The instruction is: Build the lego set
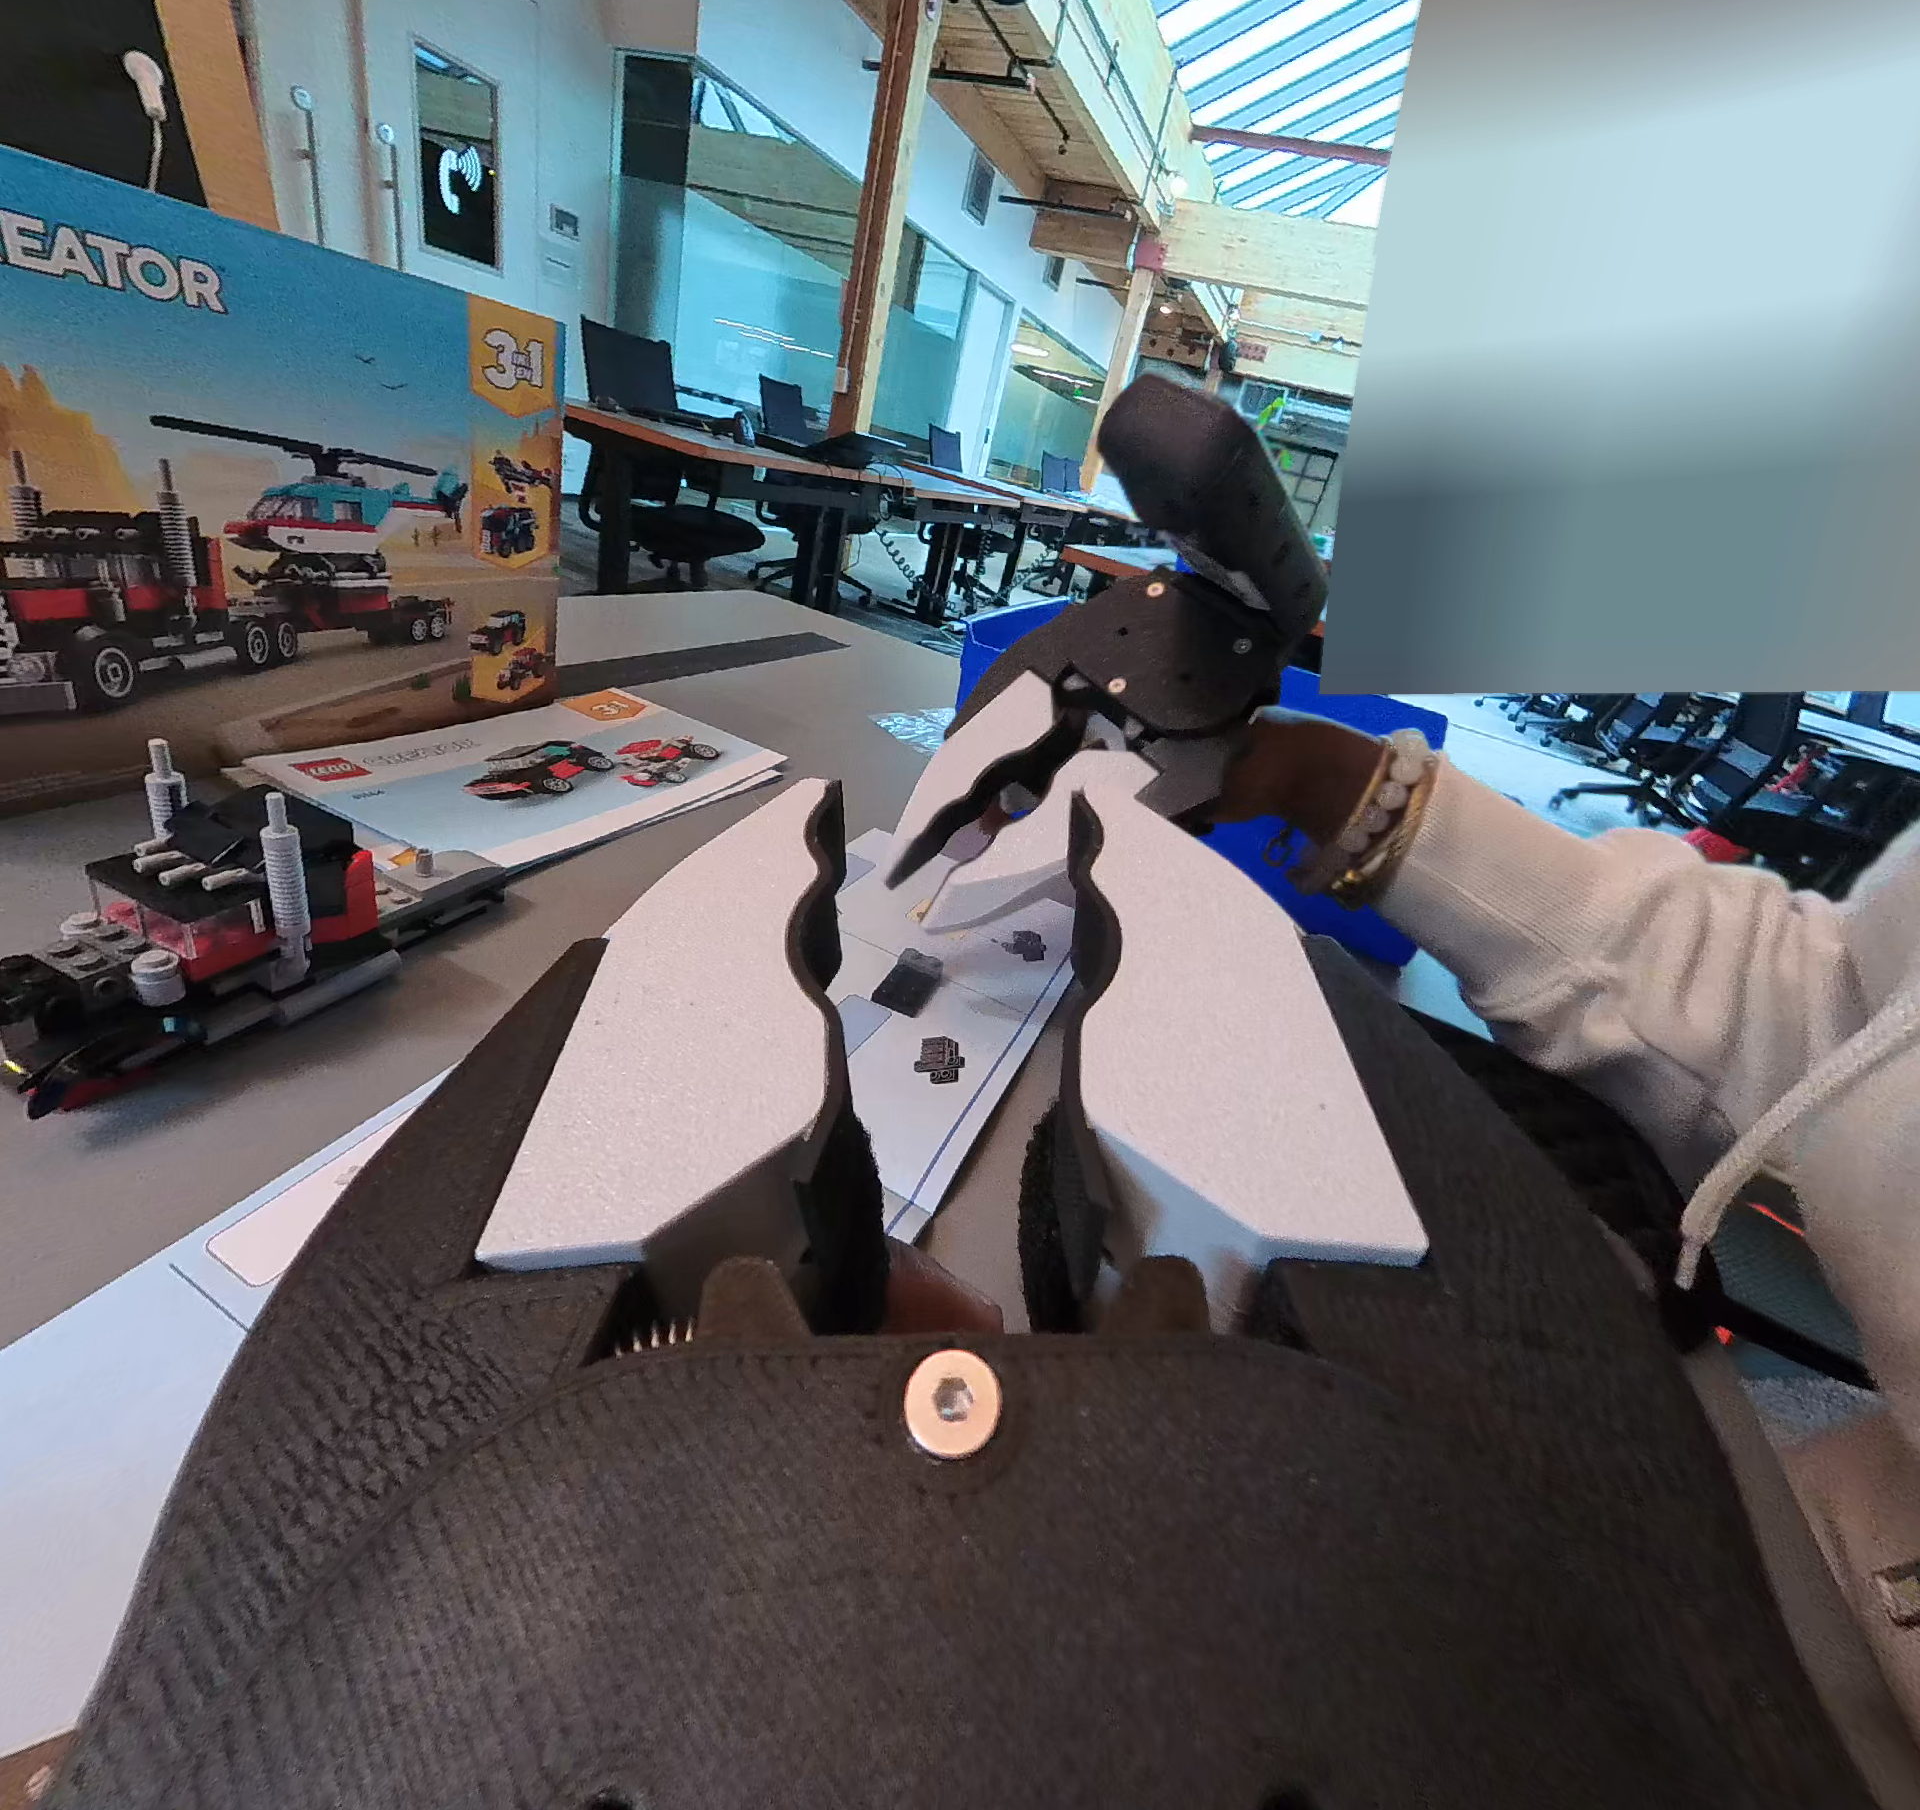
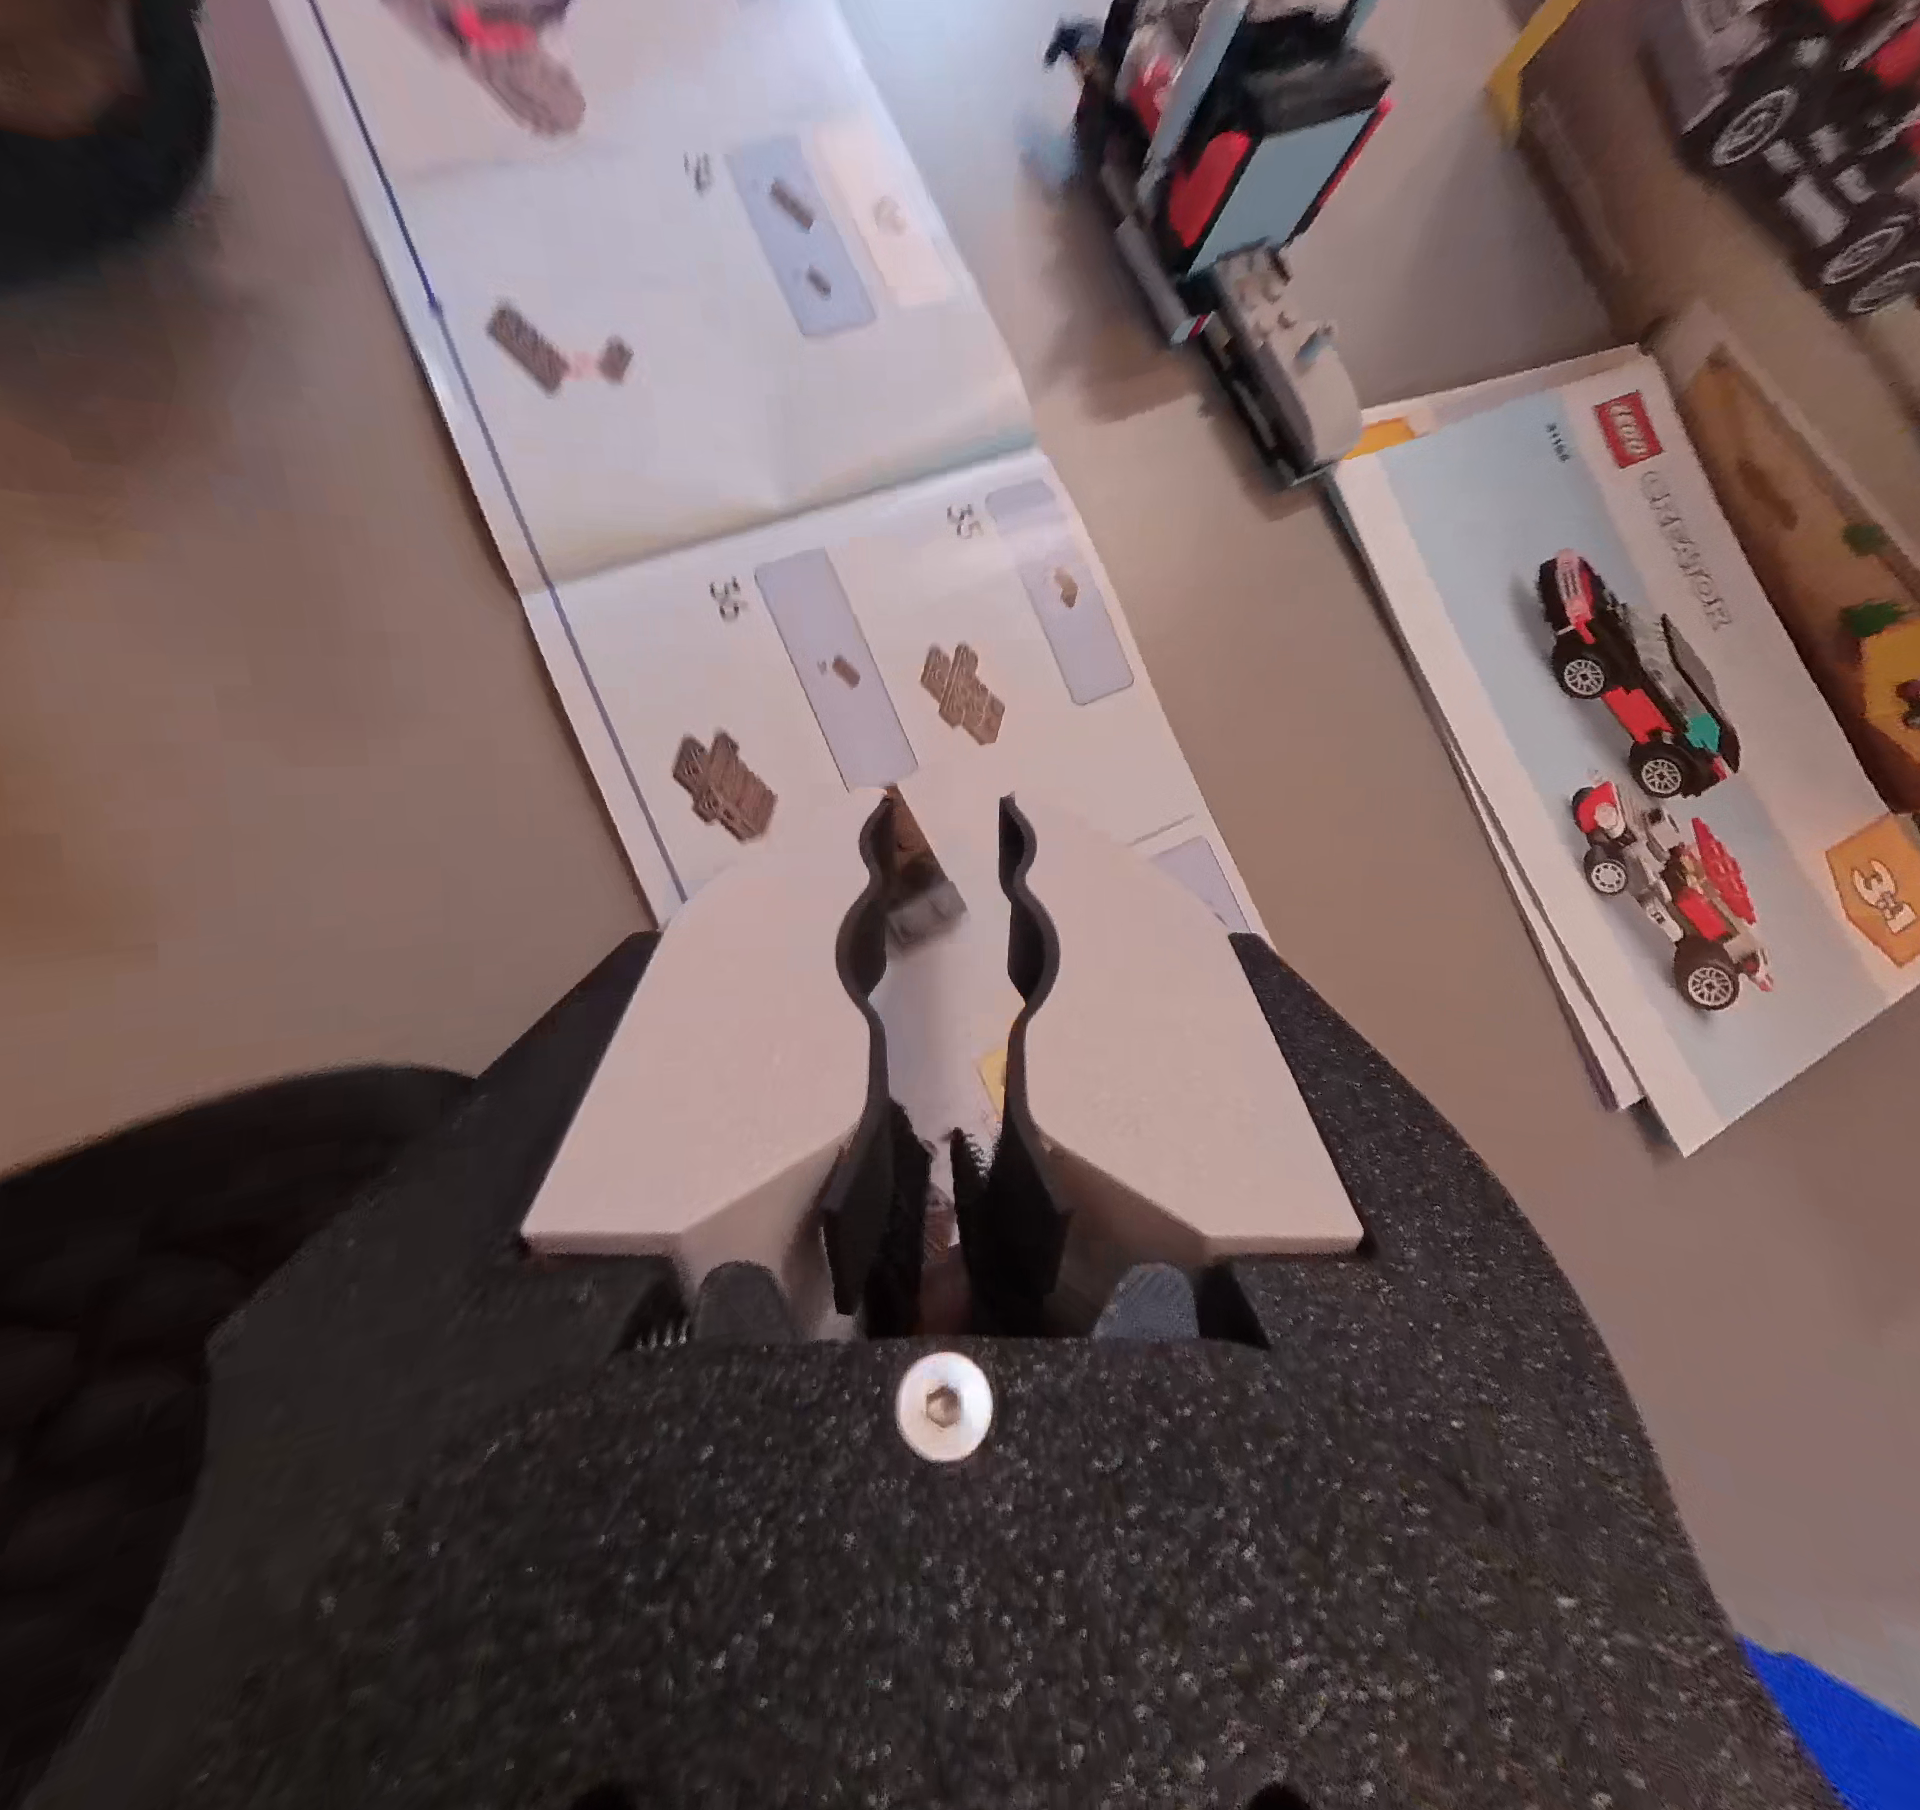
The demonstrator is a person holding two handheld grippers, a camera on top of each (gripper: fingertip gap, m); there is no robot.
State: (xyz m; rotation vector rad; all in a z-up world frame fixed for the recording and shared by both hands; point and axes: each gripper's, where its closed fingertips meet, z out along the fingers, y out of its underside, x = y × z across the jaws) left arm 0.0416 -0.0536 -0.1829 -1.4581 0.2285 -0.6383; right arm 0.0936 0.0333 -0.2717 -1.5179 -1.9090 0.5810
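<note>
The lego truck (image 1: pixel 197 939), half built in black, red and grey, stands on the grey table (image 1: pixel 644 628) to the left, well apart from both grippers. The open instruction book (image 2: pixel 727 389) lies between them. The left gripper (image 1: pixel 951 825) hovers above the book with its jaws apart and nothing between them. The right gripper (image 2: pixel 940 815) points down at the page; its jaws are parted, and a small grey piece (image 2: pixel 925 913) shows between them, but I cannot tell if it is held. I judge that the step is fetching a small part, which must next be gripped firmly and carried to the truck. The box (image 1: pixel 260 472) and a closed booklet (image 2: pixel 1621 721) carry printed brand marks and writing, which I do not repeat here.
</note>
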